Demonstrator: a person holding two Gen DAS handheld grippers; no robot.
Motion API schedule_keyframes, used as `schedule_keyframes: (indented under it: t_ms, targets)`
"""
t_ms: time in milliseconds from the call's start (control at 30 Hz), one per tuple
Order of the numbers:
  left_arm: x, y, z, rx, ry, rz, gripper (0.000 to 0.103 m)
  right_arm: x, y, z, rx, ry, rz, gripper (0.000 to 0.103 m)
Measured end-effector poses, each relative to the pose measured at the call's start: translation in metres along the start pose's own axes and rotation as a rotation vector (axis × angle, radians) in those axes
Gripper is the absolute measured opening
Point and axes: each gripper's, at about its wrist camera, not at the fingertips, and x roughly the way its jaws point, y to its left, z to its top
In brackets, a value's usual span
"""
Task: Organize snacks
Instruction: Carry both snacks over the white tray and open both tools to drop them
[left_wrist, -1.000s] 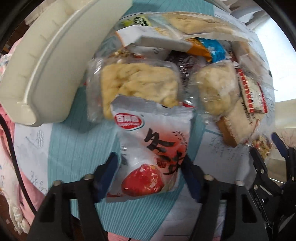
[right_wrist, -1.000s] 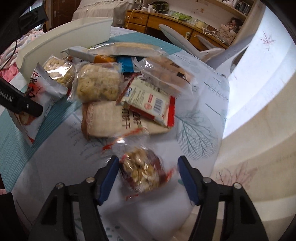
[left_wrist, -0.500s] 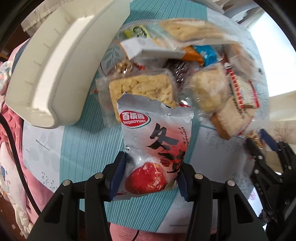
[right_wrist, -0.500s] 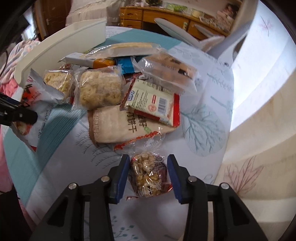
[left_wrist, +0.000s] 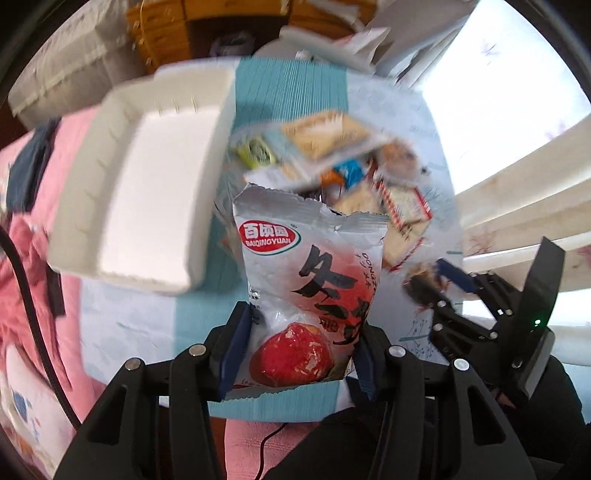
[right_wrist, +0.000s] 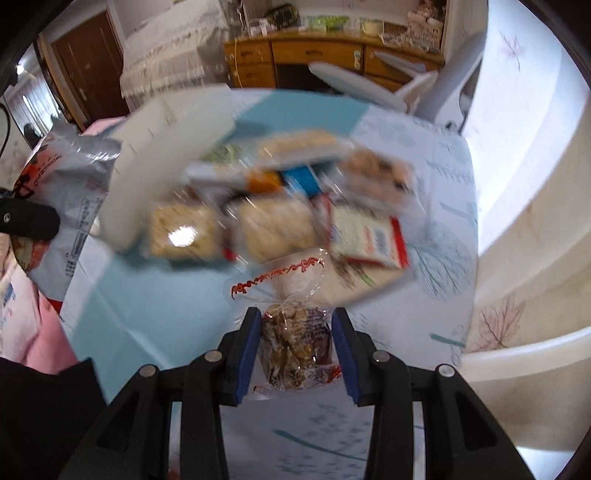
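Left fingers (left_wrist: 236, 354) pinch one silver snack bag (left_wrist: 310, 280); right fingers (right_wrist: 245, 354) pinch one clear nut packet (right_wrist: 295, 347).

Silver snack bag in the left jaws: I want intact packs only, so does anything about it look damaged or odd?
Yes. The silver snack bag, pinched at its lower end by the left gripper, has a ragged, notched top edge that looks torn open. The peanut packet in the right gripper shows no visible damage.
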Motion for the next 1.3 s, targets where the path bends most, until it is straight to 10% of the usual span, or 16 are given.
schedule_keyframes:
  t_ms: [433, 967, 1300]
  targets:
    - [-0.078, 0.118, 0.039, 0.072, -0.240, -0.034, 0.050, -0.038, 0.128, 0.080, 0.066, -0.226, 0.103, 0.040]
    - [-0.048, 0.251, 0.053, 0.057, -0.205, -0.021, 0.052, -0.001, 0.241, 0.114, 0.079, -0.265, 0.136, 0.042]
    - [-0.035, 0.257, 0.056, -0.011, -0.180, 0.000, 0.076, -0.004, 0.236, 0.107, 0.134, -0.256, 0.067, 0.064]
